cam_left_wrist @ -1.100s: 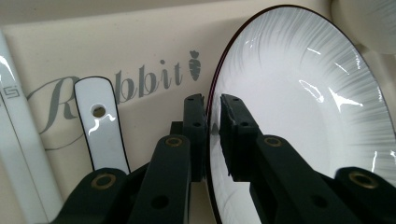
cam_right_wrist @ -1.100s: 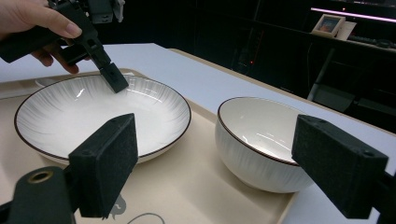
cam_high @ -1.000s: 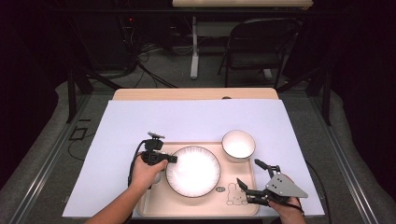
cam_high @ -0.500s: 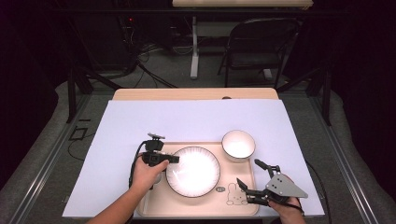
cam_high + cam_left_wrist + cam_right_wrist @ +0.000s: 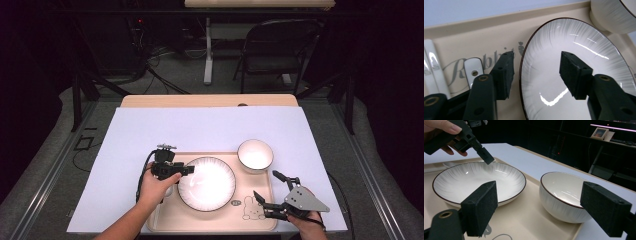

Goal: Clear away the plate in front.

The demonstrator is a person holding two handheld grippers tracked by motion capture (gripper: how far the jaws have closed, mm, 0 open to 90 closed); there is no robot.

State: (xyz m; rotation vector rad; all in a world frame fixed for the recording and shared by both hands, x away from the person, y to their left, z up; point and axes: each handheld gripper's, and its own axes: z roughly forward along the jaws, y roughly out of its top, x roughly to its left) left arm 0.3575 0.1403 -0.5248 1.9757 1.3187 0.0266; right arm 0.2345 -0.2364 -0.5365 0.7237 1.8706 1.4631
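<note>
The wide white ceramic plate with the thin dark rim (image 5: 206, 183) lies in the middle of the shallow beige plastic tray (image 5: 215, 224) in the high view, on the white-covered worktop (image 5: 200, 127). It is empty, and so is the small white ceramic bowl (image 5: 255, 155) at the tray's far right corner. The left tongs (image 5: 186, 170) sit at the plate's left edge; their jaws have just been opening. The right tongs (image 5: 265, 192) hover spread over the tray's near right part, holding nothing.

In the left gripper view the left tongs (image 5: 536, 72) stand spread astride the plate's rim (image 5: 522, 65), with neither pad pressing on it, so the plate is released. The risk, as I judge it, is that one pad catches under the rim as the hand draws away and tips or drags the plate against the bowl (image 5: 614, 15). At the left, a white ceramic spoon handle (image 5: 472, 71) and two white sticks (image 5: 431, 67) lie on the tray floor; a careless sweep could knock them.

In the right gripper view the right tongs (image 5: 546, 206) are wide apart, with the plate (image 5: 479, 182) and the bowl (image 5: 564, 195) beyond them, both holding nothing. The bowl appears to sit over the tray's edge; a nudge there could slide it off onto the worktop.
</note>
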